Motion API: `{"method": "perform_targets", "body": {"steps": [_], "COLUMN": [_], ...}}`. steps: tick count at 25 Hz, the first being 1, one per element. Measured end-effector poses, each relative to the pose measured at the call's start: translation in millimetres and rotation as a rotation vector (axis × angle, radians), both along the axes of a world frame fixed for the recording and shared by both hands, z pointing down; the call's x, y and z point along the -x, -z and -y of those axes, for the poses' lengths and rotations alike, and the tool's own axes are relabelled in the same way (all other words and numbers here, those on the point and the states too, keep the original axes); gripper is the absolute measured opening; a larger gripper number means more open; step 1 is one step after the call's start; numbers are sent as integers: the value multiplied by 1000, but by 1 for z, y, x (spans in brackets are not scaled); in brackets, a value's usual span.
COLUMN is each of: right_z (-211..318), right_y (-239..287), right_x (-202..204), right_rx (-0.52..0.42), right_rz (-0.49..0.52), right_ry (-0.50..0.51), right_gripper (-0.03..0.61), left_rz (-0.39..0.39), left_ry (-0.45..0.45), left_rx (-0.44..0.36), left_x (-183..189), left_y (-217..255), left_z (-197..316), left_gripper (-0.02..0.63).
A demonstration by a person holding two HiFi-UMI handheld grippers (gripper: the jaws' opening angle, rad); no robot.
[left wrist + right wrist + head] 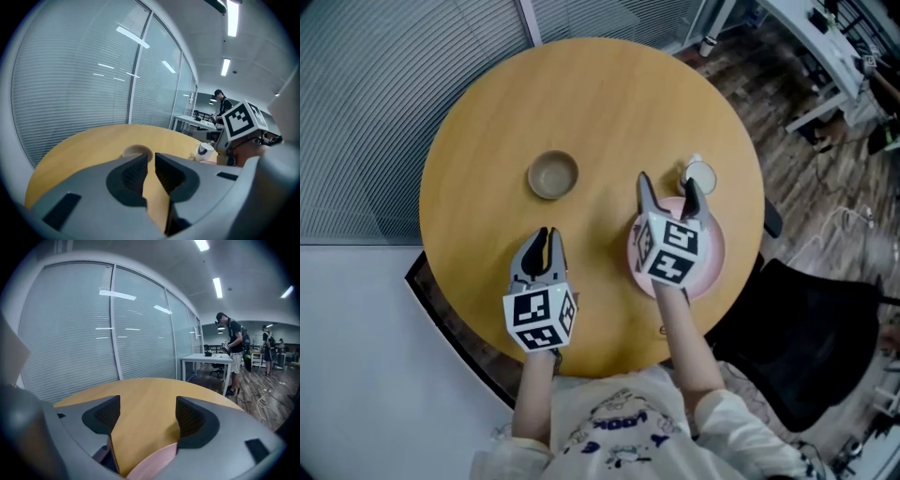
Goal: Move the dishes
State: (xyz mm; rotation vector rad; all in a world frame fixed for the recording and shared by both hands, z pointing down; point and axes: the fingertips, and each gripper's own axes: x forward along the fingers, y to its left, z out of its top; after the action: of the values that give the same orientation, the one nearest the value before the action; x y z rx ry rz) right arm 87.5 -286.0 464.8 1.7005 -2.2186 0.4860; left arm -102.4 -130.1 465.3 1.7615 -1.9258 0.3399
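left gripper (546, 234): jaws set to a narrow slit with nothing between them. only bare table (600, 103) shows through the gap. the bowl (553, 175) sits straight ahead of its tips and apart from them, so this gripper appears to be lined up on the bowl.

right gripper (669, 193): jaws spread wide, empty. the pink plate (713, 259) lies directly beneath it, with its edge showing just under the jaws. the wide setting probably leaves room to take the plate's rim.

a white cup (701, 176) stands just beyond the right jaw tip, close to the plate's far edge. treat it as the main obstruction to any lift or slide there. both dishes rest on the table, not yet gripped.

a black chair (811, 337) stands off the table, to the right of the right gripper. a person (233, 350) works at a desk well beyond.
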Motion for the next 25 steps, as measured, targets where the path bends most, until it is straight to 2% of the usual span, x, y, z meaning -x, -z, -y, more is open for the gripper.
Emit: {"method": "perform_targets", "body": {"steps": [1, 2, 3, 8, 11, 16, 25], "right_z": [-4, -7, -11, -28, -32, -22, -21], "right_y": [3, 6, 8, 4, -7, -49, -100], "right_x": [11, 21, 31, 76, 102, 162, 188], "right_rx": [-5, -12, -17, 26, 68, 159, 268], "right_rz": [7, 11, 16, 67, 77, 17, -21], "right_ry": [22, 39, 55, 119, 141, 161, 39], "right_gripper": [349, 267, 219, 199, 133, 118, 118], "left_rz": [1, 1, 0, 0, -10, -49, -98], "left_ry": [20, 39, 53, 78, 66, 3, -105], "left_rx": [-10, -19, -27, -51, -61, -27, 35], "left_x": [9, 18, 26, 59, 76, 122, 167], "left_y": [4, 6, 8, 15, 15, -10, -47], "left_z": [-3, -6, -9, -12, -9, 9, 7], "left_gripper": [47, 48, 48, 48, 48, 48, 48]}}
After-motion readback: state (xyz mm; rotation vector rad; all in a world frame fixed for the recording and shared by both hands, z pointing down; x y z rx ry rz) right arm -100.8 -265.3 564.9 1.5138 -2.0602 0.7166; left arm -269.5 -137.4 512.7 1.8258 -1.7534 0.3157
